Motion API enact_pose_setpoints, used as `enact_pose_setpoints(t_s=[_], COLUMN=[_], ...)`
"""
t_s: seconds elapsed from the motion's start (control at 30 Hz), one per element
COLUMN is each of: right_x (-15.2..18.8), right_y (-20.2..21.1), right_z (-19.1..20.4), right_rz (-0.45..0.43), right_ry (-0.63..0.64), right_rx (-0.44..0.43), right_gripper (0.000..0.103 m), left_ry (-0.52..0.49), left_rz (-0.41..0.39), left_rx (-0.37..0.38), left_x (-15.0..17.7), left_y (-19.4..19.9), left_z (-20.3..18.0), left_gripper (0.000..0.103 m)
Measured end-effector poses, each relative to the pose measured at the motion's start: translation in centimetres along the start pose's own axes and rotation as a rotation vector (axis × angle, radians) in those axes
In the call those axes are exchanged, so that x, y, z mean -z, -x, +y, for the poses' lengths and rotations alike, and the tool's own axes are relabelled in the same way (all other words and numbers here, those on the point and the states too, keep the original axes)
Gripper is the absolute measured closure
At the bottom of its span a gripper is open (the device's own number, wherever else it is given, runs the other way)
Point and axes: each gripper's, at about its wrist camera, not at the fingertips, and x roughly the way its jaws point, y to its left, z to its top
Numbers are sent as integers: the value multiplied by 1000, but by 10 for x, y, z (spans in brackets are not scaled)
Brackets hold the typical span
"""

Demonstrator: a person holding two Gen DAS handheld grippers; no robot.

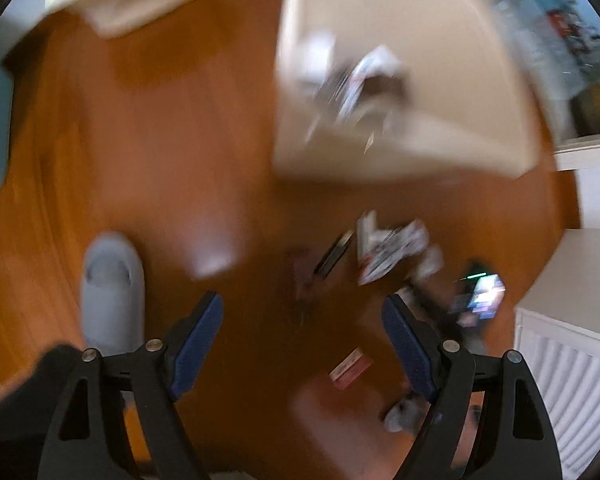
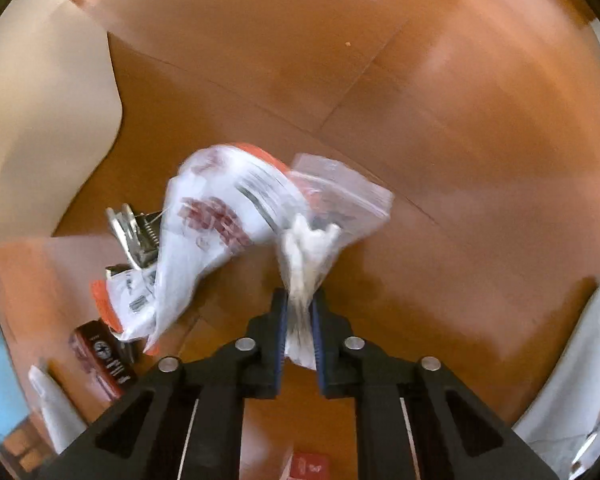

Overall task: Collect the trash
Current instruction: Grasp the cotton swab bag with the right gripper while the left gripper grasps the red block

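Clear bag [image 2: 332, 208] pinched in right gripper [image 2: 300, 312] (over floor).

Left gripper [image 1: 302, 312], right gripper [image 2: 300, 307]: black frames, silver screws, blue ribbed pads; grey slipper [image 1: 112, 292].

Both wrist cameras look steeply down on the wooden floor [image 2: 440, 100]. The right view sits close above the scattered wrappers [image 2: 220, 232]; the left, blurred, hangs higher, sharing those wrappers [image 1: 392, 248].
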Motion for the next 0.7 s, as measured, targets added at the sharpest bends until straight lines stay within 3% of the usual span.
enact_pose_setpoints(t_s=[0.07, 0.13, 0.3, 0.33, 0.43, 0.53, 0.63, 0.7], right_x=[6, 14, 33, 41, 25, 21, 15, 11], right_y=[10, 21, 22, 21, 22, 21, 27, 33], right_z=[-5, -11, -33, -39, -33, -25, -17, -15], right_rz=[-40, -81, -107, -105, -128, -161, -171, -173], right_ry=[-16, -53, -123, -123, -141, -123, -116, -110], right_rx=[-9, -16, -42, -47, -58, -73, -98, -112], right_gripper=[92, 92, 92, 92, 92, 92, 92, 92], left_ry=[108, 152, -22, -29, -30, -26, -76, -67], left_rz=[95, 133, 78, 74, 62, 65, 63, 76], left_rx=[-14, -24, -118, -137, -190, -186, -199, -195], left_x=[15, 25, 31, 31, 26, 20, 18, 17], left_y=[-47, -87, -141, -151, -173, -189, -200, -207], left_z=[17, 21, -17, -19, -19, -18, -25, -25], left_gripper=[22, 22, 22, 22, 22, 22, 42, 44])
